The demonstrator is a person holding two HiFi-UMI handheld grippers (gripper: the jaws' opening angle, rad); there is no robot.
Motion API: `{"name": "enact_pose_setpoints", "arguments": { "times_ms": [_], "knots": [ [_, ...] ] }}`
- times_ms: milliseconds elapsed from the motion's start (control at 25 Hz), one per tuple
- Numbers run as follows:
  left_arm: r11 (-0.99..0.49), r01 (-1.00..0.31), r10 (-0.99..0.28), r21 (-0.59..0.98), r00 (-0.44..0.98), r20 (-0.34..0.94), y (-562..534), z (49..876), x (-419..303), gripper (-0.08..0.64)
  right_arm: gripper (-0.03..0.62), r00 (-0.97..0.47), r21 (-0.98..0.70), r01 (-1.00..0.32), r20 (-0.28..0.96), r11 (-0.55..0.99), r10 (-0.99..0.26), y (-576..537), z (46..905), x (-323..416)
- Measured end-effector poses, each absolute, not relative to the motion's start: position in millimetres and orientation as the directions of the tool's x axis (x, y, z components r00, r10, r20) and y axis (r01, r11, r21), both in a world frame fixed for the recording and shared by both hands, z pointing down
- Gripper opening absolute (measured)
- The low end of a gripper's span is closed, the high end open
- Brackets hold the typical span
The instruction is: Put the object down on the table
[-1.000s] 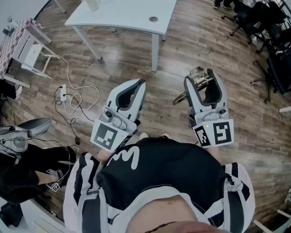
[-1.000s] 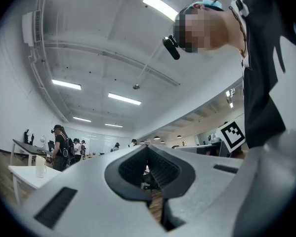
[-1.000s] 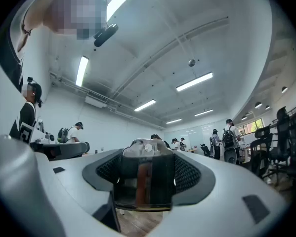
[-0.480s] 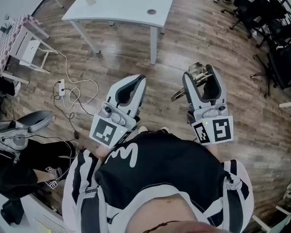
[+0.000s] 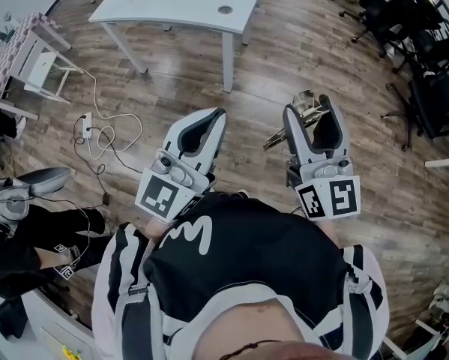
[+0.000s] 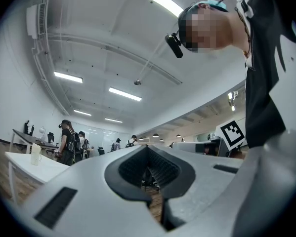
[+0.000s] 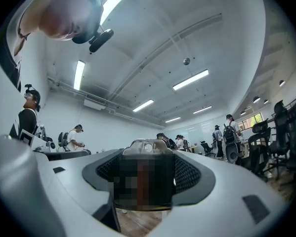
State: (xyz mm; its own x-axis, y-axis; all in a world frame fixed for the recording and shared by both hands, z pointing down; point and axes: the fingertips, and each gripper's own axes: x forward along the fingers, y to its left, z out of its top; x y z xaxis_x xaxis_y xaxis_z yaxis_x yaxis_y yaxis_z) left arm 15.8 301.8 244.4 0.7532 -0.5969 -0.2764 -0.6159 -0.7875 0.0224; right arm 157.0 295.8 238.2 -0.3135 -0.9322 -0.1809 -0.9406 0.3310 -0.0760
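Tabletop [image 5: 181,4] is way up at the top left of the head view, and both claws are well short of it, out over the wood floor [image 5: 258,73]. Left claw [image 5: 209,121] is clenched with nothing in it, and it's the one nearer that tabletop. Right claw [image 5: 311,109] is what matters: it's clamped on the object [image 5: 303,100], a clear-and-metal thing I can't identify, with a brassy bit poking out toward the left claw. So from the loaded claw the tabletop lies ahead and off to the left, well apart. My guess: carry it forward-left before any lowering.
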Motion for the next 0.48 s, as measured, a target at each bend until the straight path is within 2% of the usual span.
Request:
{"name": "enact_pose_setpoints", "arguments": {
  "times_ms": [480],
  "knots": [
    [-0.739,-0.672,-0.662,0.048,0.711,-0.236,317.2,260.4,31.9,0.003,0.301,-0.394,-0.098,-0.908,-0.142,0.409,-0.908,299.9,257.4,166.0]
  ]
}}
